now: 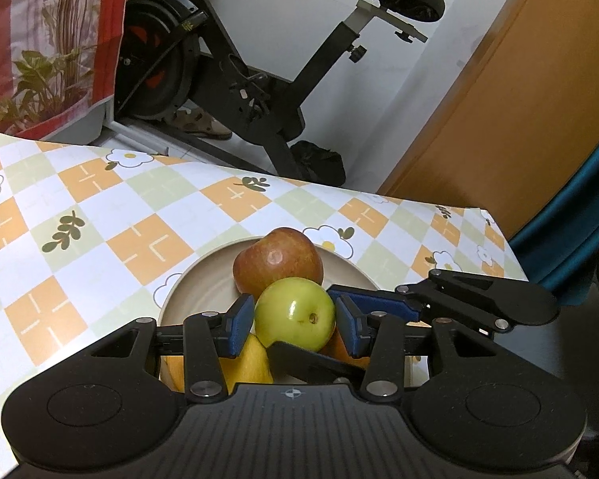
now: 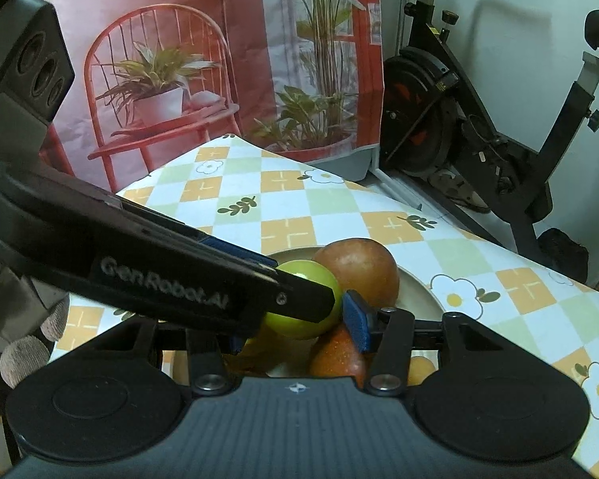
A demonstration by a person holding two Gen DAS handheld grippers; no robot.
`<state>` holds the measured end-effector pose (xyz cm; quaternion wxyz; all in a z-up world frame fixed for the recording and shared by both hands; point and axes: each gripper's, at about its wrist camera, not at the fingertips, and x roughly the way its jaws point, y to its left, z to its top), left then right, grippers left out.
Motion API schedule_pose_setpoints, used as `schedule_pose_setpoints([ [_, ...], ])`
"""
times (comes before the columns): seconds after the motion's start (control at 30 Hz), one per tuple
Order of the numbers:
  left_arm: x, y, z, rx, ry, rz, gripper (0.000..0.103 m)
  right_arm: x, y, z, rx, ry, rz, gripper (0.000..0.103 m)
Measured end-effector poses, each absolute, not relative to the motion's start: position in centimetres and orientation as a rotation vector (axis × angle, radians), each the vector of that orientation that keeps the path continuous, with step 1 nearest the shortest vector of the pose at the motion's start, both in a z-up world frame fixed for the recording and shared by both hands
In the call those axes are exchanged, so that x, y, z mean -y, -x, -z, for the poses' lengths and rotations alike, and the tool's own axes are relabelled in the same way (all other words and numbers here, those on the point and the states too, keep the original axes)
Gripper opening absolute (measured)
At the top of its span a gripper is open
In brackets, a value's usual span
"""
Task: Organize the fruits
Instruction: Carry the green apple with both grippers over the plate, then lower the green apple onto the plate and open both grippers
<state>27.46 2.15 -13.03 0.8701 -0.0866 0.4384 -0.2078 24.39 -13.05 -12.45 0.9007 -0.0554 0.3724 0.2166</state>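
Note:
A green apple (image 1: 295, 315) sits on top of a fruit pile in a beige plate (image 1: 203, 263). My left gripper (image 1: 295, 318) is shut on it, a blue pad on each side. Behind it lies a red apple (image 1: 277, 259); a yellow fruit (image 1: 251, 363) lies underneath. From the right, the right gripper's blue pad (image 1: 379, 303) and its other finger straddle the same apple crosswise. In the right wrist view my right gripper (image 2: 295, 319) holds the green apple (image 2: 311, 279) too. Its right pad (image 2: 355, 319) touches the apple; the left gripper's finger (image 2: 299, 299) hides the other pad.
The plate (image 2: 423, 291) also holds a red apple (image 2: 359, 267) and orange fruits (image 2: 335, 355). The checked tablecloth (image 1: 100, 219) ends at the far edge. Beyond stand an exercise bike (image 1: 259, 80), a plant backdrop (image 2: 219, 60) and a wooden door (image 1: 499, 99). A gloved hand (image 2: 20, 355) is at left.

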Motion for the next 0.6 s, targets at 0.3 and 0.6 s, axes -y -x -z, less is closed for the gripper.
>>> schedule_pose_setpoints([
  [0.3,-3.0,-25.8,11.7,-0.881,0.192,0.413,0.049,14.1,-22.4,11.1,-0.748,0.106,-0.44,0.052],
  [0.6,-3.7,-22.1,9.5,-0.837,0.165,0.394,0.049,16.4,-18.3,8.7,-0.677,0.019,-0.398,0.052],
])
